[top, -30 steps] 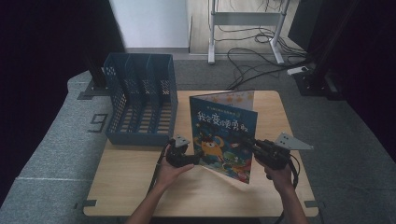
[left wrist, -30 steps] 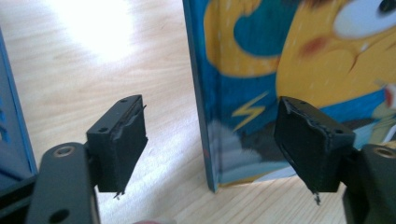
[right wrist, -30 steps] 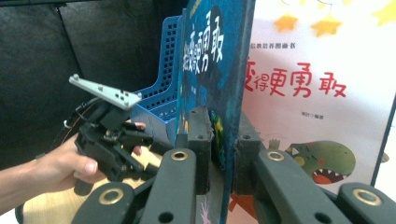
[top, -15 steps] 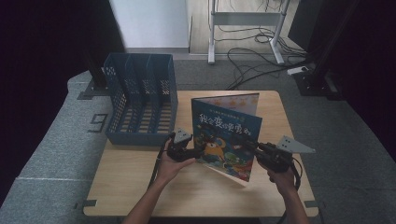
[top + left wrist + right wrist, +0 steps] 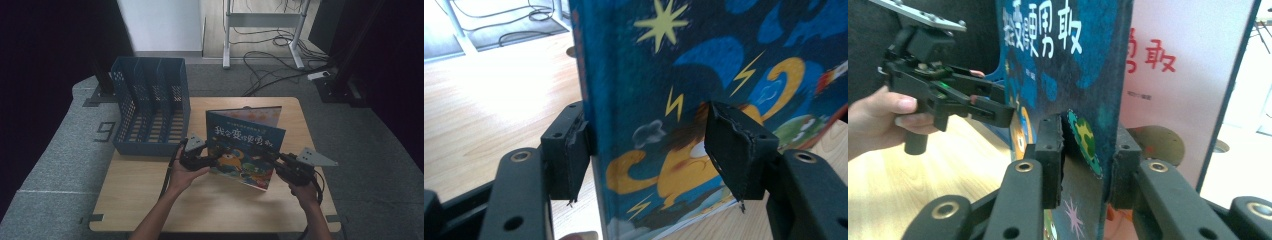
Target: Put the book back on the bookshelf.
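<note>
A picture book (image 5: 245, 150) stood upright on the wooden counter (image 5: 150, 200), slightly opened, its dark blue cover facing the person and its pale inner pages fanned out behind. The left claw (image 5: 209, 161) was at the book's left edge, by the spine; in the left gripper view (image 5: 649, 145) its jaws stood apart on either side of that edge, one pad against the spine side and the other clear of the cover, and they had just been closing with the book between them. The right claw (image 5: 274, 158) was at the cover's right edge; in the right gripper view (image 5: 1083, 160) its jaws straddled the front cover with a sliver of space showing on the left side, having just been opening with the cover between them. A hand (image 5: 182, 177) held the left tool from below, the other hand (image 5: 305, 192) the right one. A blue file rack (image 5: 150, 112) sat on the counter's far left corner, just beside the book, apart from it.
</note>
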Available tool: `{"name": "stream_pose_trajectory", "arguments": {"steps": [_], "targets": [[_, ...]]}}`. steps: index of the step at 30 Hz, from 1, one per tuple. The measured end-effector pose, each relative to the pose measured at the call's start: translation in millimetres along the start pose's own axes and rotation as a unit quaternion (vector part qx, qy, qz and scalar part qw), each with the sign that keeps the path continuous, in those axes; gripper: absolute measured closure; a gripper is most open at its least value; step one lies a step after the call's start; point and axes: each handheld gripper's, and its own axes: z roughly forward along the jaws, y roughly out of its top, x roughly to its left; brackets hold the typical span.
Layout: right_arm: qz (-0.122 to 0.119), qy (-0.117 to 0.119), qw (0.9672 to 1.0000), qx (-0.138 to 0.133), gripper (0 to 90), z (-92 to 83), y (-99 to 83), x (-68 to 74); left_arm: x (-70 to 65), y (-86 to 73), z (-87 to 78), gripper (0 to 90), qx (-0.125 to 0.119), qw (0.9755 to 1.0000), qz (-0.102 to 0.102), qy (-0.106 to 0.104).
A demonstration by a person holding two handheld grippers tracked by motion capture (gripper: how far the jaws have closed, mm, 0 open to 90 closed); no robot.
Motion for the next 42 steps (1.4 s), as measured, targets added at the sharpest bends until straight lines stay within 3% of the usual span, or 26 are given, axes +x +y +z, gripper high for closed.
{"name": "stream_pose_trajectory", "arguments": {"steps": [6,17,21,24,30,35,38,42], "targets": [[-0.003,-0.014,0.9999,0.001,66.2,0.3,-3.2,-2.2,-3.5,-2.7,-2.1,36.1,-0.009,1.0000,-0.003,-0.003],[0.006,-0.045,0.9990,0.006,58.1,1.7,-7.4,-10.2,-9.7,-4.7,-2.0,35.1,-0.016,0.9998,0.013,-0.009],[0.022,-0.063,0.9977,0.008,56.9,1.1,-9.4,-16.3,-9.8,-4.7,-2.0,35.9,-0.017,0.9997,0.014,-0.007],[0.030,-0.061,0.9977,0.008,56.9,1.5,-10.0,-19.3,-10.9,-5.1,-2.2,37.0,-0.017,0.9997,0.020,-0.003],[0.023,-0.070,0.9971,0.018,54.4,7.4,-9.7,-20.0,-13.3,-6.8,-4.4,38.5,-0.019,0.9994,0.026,-0.011],[0.015,-0.087,0.9959,0.017,44.8,9.7,-9.2,-20.5,-15.9,-8.3,-5.2,38.6,-0.021,0.9992,0.031,-0.011],[0.013,-0.083,0.9963,0.017,49.6,11.1,-9.2,-20.8,-17.9,-8.7,-5.3,39.3,-0.023,0.9990,0.036,-0.016],[0.003,-0.086,0.9961,0.022,48.2,13.5,-10.1,-18.9,-20.1,-8.8,-5.6,38.9,-0.024,0.9986,0.042,-0.020]]}}
